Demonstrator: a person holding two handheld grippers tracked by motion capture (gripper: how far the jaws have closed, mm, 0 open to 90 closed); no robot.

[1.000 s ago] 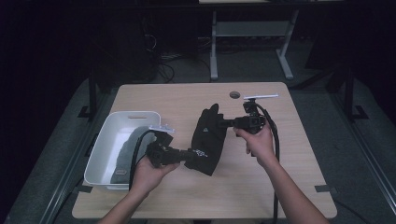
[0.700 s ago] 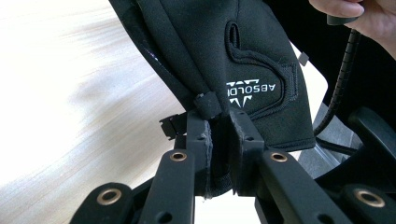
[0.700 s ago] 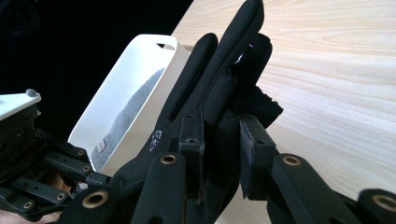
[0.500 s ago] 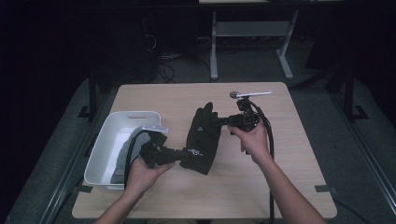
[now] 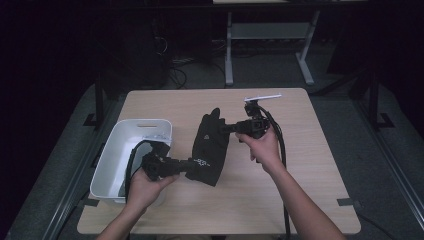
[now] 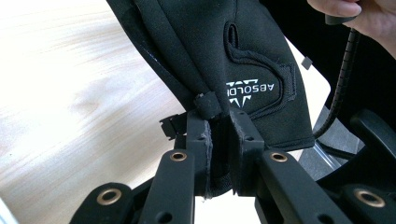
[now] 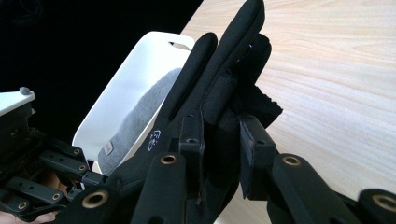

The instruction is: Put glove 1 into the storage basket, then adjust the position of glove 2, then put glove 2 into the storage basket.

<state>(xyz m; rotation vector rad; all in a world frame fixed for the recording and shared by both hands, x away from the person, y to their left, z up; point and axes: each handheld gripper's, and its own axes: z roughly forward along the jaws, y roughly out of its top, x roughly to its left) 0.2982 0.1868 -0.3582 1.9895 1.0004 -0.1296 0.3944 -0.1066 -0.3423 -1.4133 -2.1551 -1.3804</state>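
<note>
Glove (image 5: 210,147): one, clamped by left hand-held gripper (image 5: 189,164) and right hand-held gripper (image 5: 231,128).

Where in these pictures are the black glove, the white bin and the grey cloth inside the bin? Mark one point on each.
black glove (image 5: 210,145): high view, on the palm panel.
white bin (image 5: 114,150): high view, on its bare inner wall.
grey cloth (image 7: 135,116): right gripper view, on its upper fold.

— Where's the glove (image 5: 210,145)?
— Mid-desk (image 5: 300,190), between the two claws: the left claw (image 5: 192,164) at its near end, the right claw (image 5: 231,128) at its far end.
— And the tub (image 5: 107,165)?
— Left of the glove, at the desk's left edge, with a cloth (image 7: 135,116) inside.
</note>
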